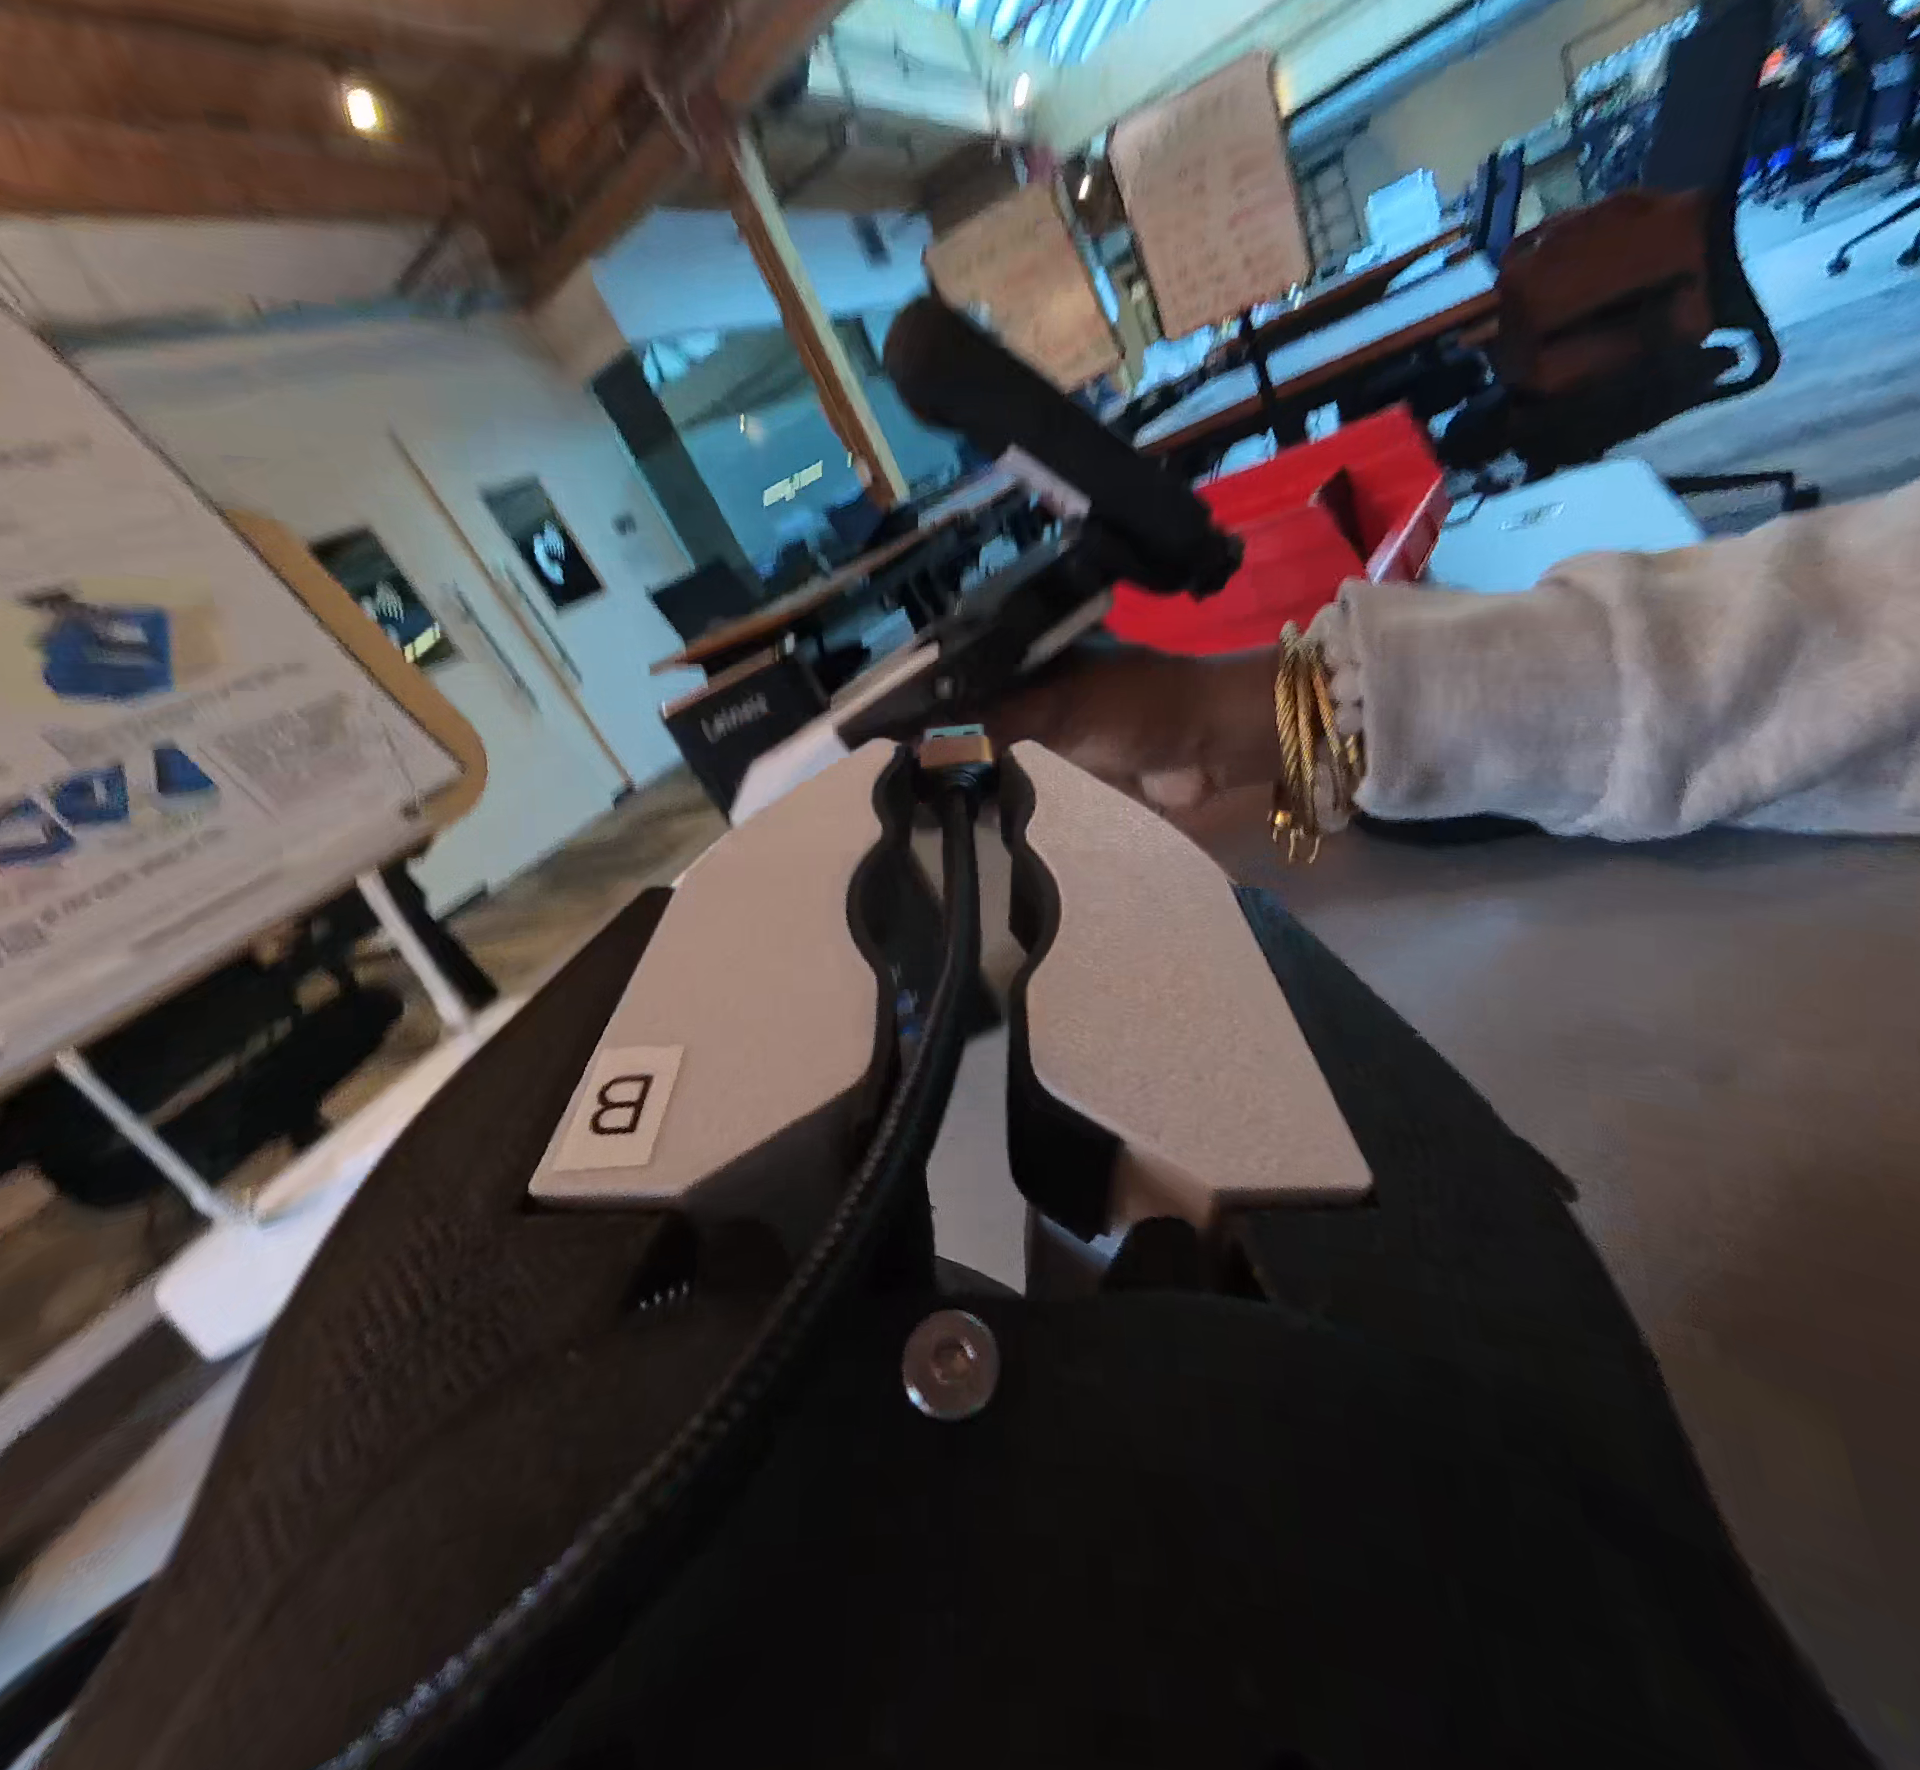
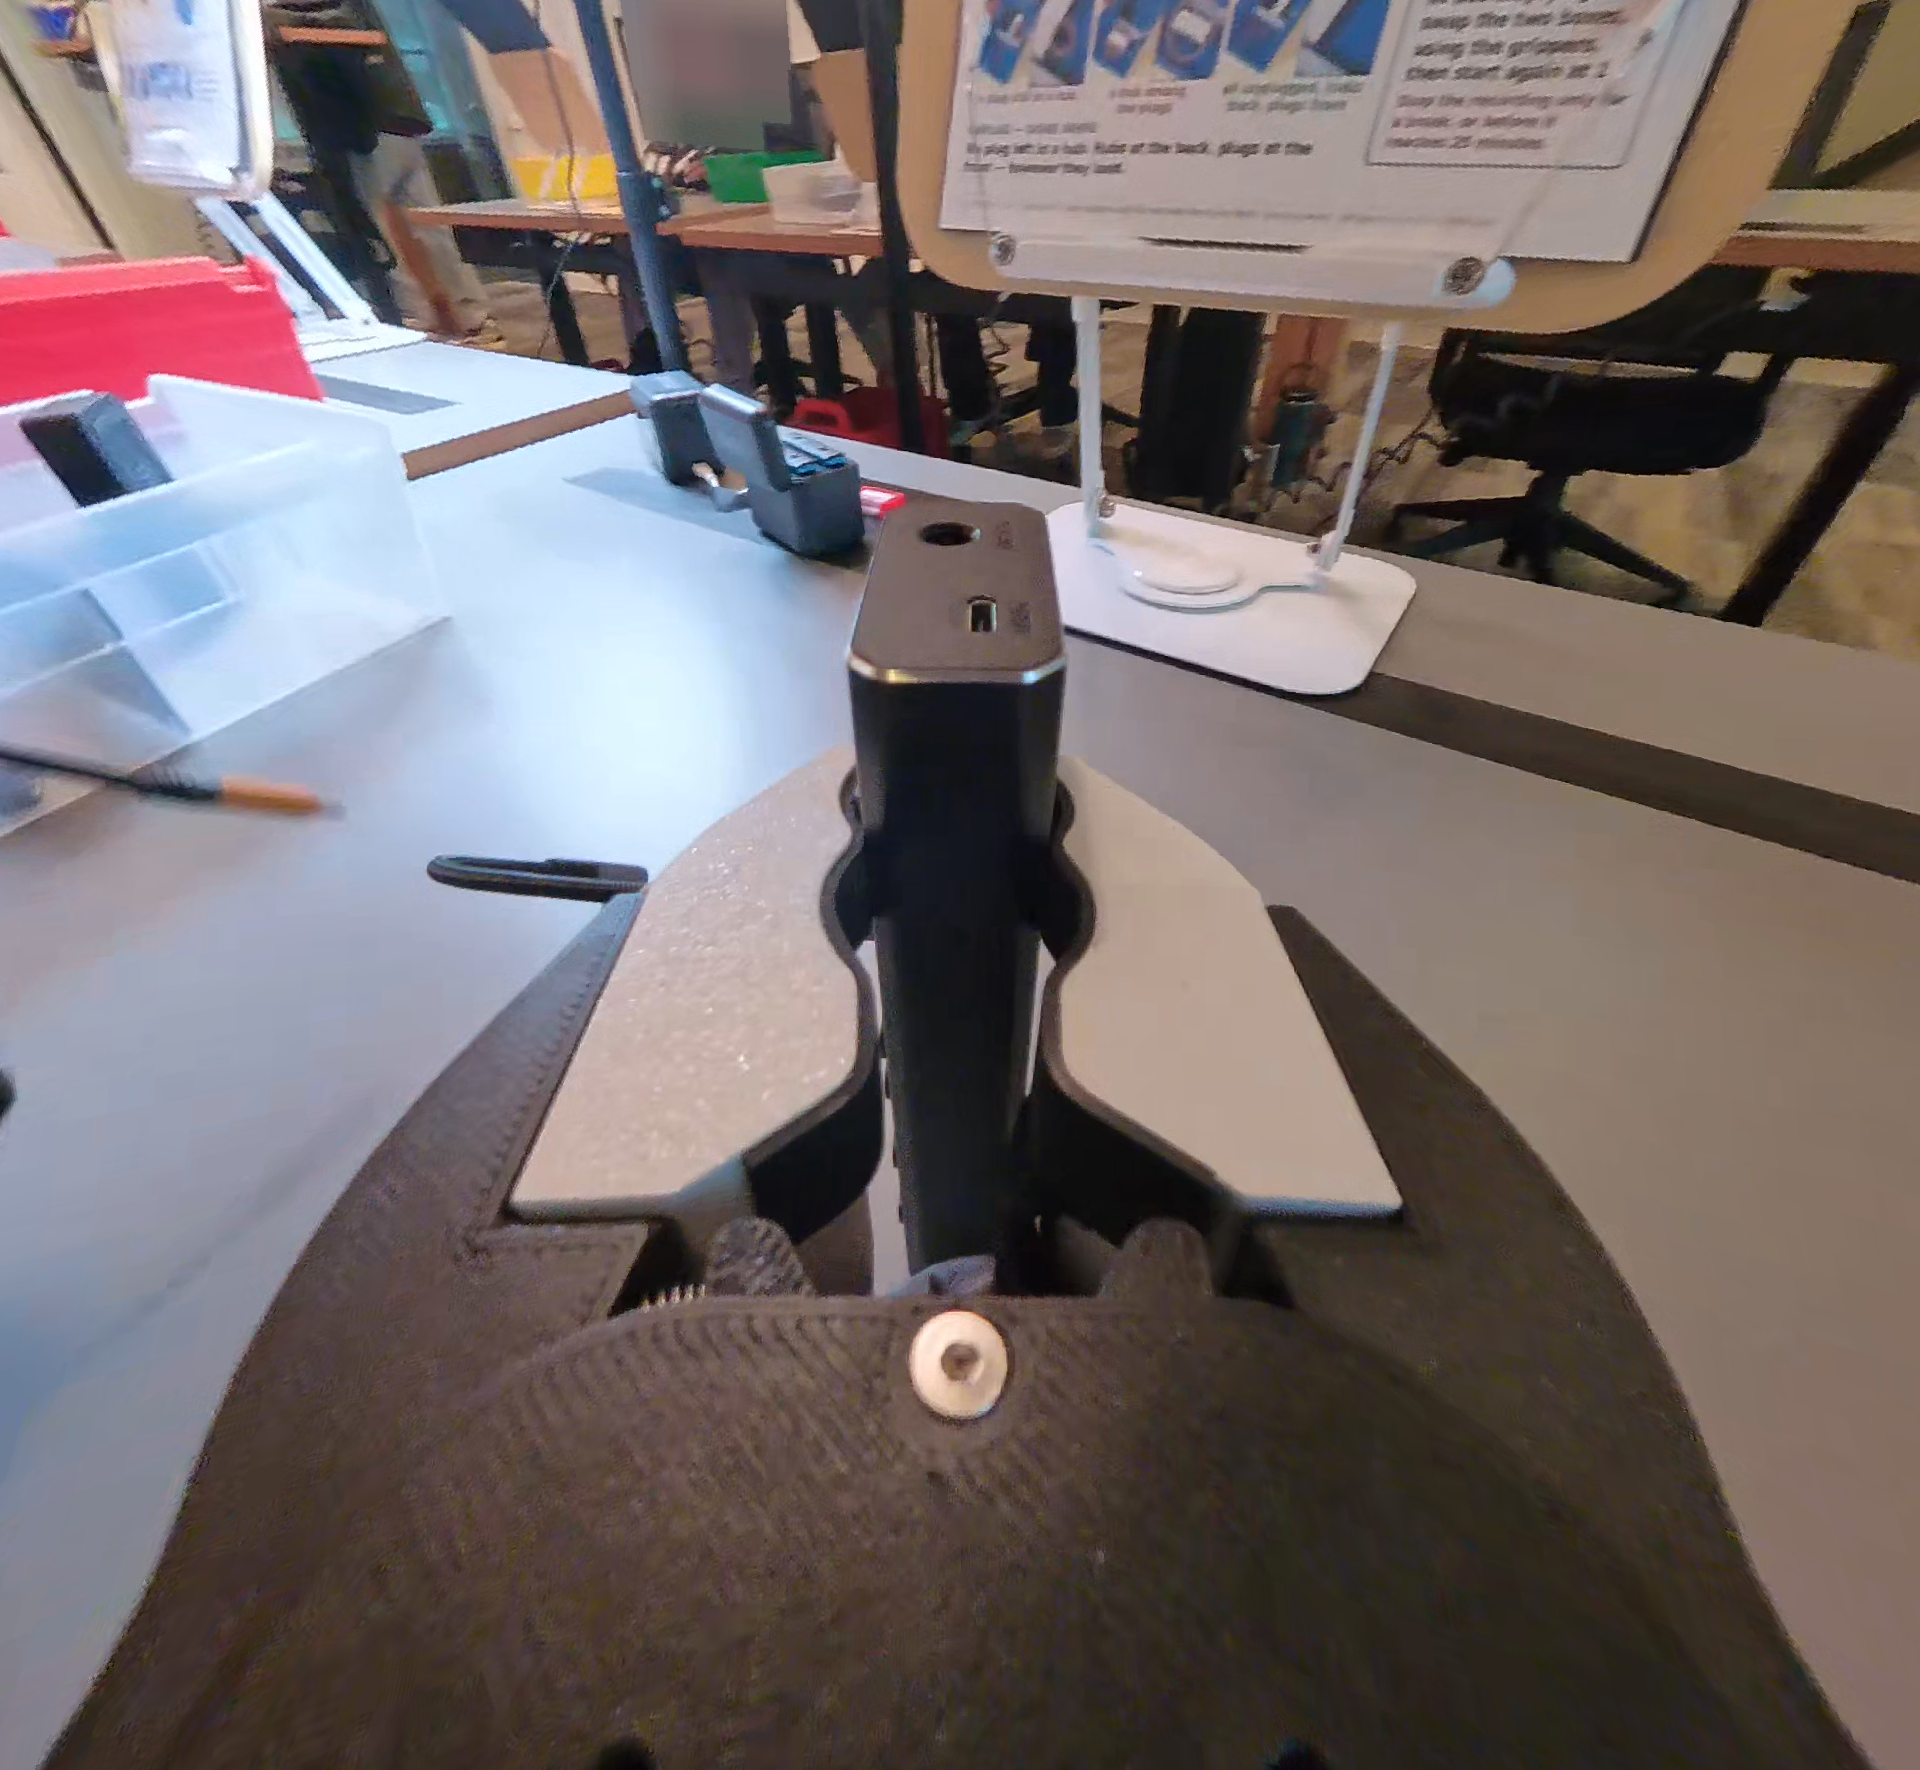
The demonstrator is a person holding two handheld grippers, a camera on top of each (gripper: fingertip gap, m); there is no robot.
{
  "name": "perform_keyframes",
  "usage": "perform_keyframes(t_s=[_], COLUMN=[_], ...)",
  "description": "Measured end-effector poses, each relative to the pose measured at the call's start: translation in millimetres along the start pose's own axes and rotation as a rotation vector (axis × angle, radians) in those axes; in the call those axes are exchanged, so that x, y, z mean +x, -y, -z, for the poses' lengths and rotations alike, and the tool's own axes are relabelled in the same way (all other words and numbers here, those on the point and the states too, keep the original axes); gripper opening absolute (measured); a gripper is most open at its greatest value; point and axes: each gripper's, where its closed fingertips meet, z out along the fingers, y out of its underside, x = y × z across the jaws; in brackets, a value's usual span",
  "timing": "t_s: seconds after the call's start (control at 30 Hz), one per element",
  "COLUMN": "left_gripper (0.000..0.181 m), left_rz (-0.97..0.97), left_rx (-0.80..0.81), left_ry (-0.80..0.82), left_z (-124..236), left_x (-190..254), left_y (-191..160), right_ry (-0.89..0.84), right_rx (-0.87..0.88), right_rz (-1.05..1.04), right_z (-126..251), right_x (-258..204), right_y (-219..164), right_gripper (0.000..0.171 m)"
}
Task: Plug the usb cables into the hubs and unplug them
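Observation:
In the left wrist view my left gripper (image 1: 951, 764) is shut on a USB plug (image 1: 952, 746) with a copper-coloured collar. Its black braided cable (image 1: 940, 972) runs back between the fingers. The plug's metal tip points at the right gripper just ahead, which holds a long black hub (image 1: 1049, 453) tilted up to the left. In the right wrist view my right gripper (image 2: 956, 806) is shut on that black hub (image 2: 956, 640), held upright above the grey table (image 2: 1455, 993). The hub's end face shows a round socket and a small port. A second cable with an orange plug (image 2: 265, 793) lies on the table at the left.
A clear plastic box (image 2: 239, 515) with a black hub in it stands at the left, a red bin (image 2: 135, 318) behind it. A grey hub and clamp (image 2: 769, 473) sit at the table's far edge. A white instruction-sheet stand (image 2: 1236, 577) is at the right. A person's grey sleeve (image 1: 1621, 681) and gold bracelets show. Across from one pair of fingers to the other is roughly 15 centimeters.

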Motion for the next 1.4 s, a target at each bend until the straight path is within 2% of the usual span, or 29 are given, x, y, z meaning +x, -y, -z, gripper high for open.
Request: perform_keyframes(t_s=[0.07, 0.17, 0.33, 0.57, 0.8, 1.1, 1.4], left_gripper=[0.016, 0.016, 0.016, 0.016, 0.016, 0.016, 0.016], left_rz=[0.040, 0.066, 0.123, 0.204, 0.271, 0.262, 0.318], left_rx=[-0.118, -0.246, -0.255, -0.293, -0.259, -0.309, -0.371], left_ry=[0.033, 0.115, 0.216, 0.228, 0.228, 0.226, 0.261], left_z=[-6.3, -9.6, -6.2, -4.9, -6.7, -7.4, -5.9], left_x=[-5.0, -18.1, -41.5, -46.4, -47.5, -41.2, -42.4], left_y=[-25.6, -54.1, -63.5, -74.4, -74.0, -79.3, -89.8], right_ry=[-0.022, 0.049, 0.221, 0.207, 0.187, 0.180, 0.178], right_rx=[0.048, 0.139, 0.229, 0.275, 0.306, 0.300, 0.328], right_rz=[-0.058, -0.265, -0.487, -0.441, -0.387, -0.376, -0.529], right_z=[0.3, 0.1, -0.1, 2.7, 5.3, 3.0, -1.0], right_x=[0.5, -9.3, -43.5, -56.6, -63.8, -66.9, -56.5], right_y=[3.0, 10.6, 20.8, 25.3, 28.7, 22.0, 13.8], right_gripper=[0.028, 0.028, 0.028, 0.028, 0.029, 0.029, 0.029])
